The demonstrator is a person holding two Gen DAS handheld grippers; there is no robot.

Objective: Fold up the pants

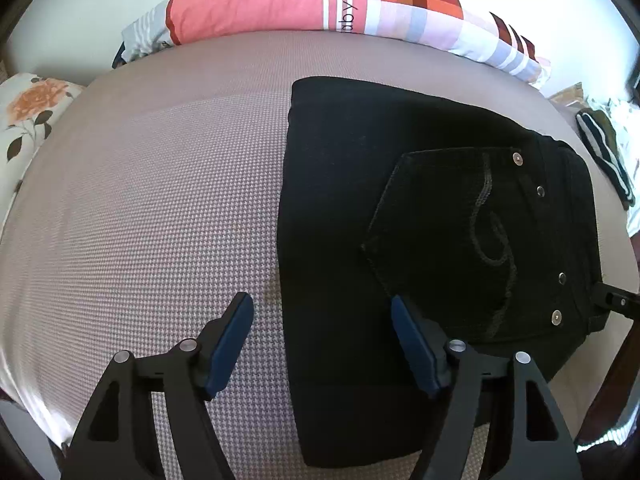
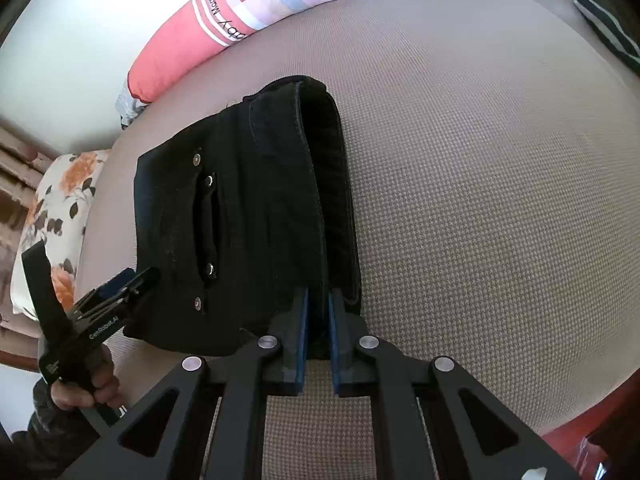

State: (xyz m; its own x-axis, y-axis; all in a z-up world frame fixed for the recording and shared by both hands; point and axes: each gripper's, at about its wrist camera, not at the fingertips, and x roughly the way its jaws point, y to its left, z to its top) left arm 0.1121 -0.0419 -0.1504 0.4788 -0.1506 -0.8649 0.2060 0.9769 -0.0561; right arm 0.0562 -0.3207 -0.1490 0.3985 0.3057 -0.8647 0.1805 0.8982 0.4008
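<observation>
Black pants lie folded compact, centre-right of frame, on the bed. Right claw pinches the waistband edge; left claw spread wide, empty, straddling the fold's edge. Risk — a pull by the right claw drags the stack askew, or top layer springs open.

Folded pants are laid on the bed surface, toward its right part in the left wrist view. A long pillow is placed behind the pants, along the far edge of the bed. A flowered cushion is set at the left edge, well apart from the pants. A pile of clothing is found at the right edge, near the waistband end. The left gripper is positioned over the near left edge of the pants; the right gripper is positioned at the near waistband corner.
</observation>
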